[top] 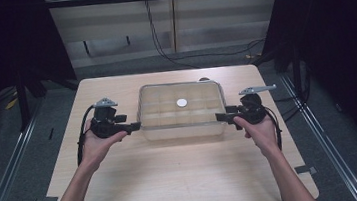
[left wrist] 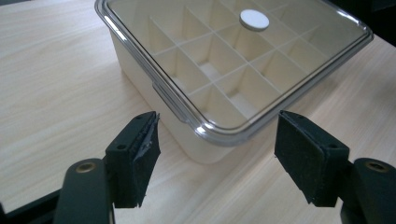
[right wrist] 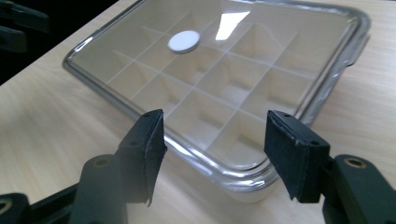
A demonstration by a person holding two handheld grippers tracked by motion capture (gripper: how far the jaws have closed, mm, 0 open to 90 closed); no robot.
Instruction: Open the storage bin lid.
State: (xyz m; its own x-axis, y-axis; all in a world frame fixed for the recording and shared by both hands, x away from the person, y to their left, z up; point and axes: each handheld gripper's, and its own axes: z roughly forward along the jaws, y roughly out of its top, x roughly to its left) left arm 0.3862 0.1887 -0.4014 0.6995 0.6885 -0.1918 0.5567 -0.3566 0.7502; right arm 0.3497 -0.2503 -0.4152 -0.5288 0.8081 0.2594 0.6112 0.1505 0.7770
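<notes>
Clear plastic covers the box [top: 181, 111], a cream tray split into small empty compartments, with a white round knob [top: 181, 102] at the middle of its lid [left wrist: 243, 56]. It sits on the wooden table [top: 175, 181], toward the far half, with a gripper at each short side. The left gripper [top: 132, 128] points at the box's left edge and the right gripper [top: 222, 117] at its right edge, both level with the lid's rim. In the gripper views each pair of fingers stands open and holds nothing: the left fingers [left wrist: 140, 154] straddle a near corner of the box without touching it, and the right fingers [right wrist: 149, 149] frame another corner, apart from the rim. The work looks like a two-handed lift of the lid or the whole box. The rim is thin, glossy and rounded, so foam pads closing at a corner could slide off. If one side grips sooner or higher than the other, the lid may tilt, jam, or drag the light box across the table
</notes>
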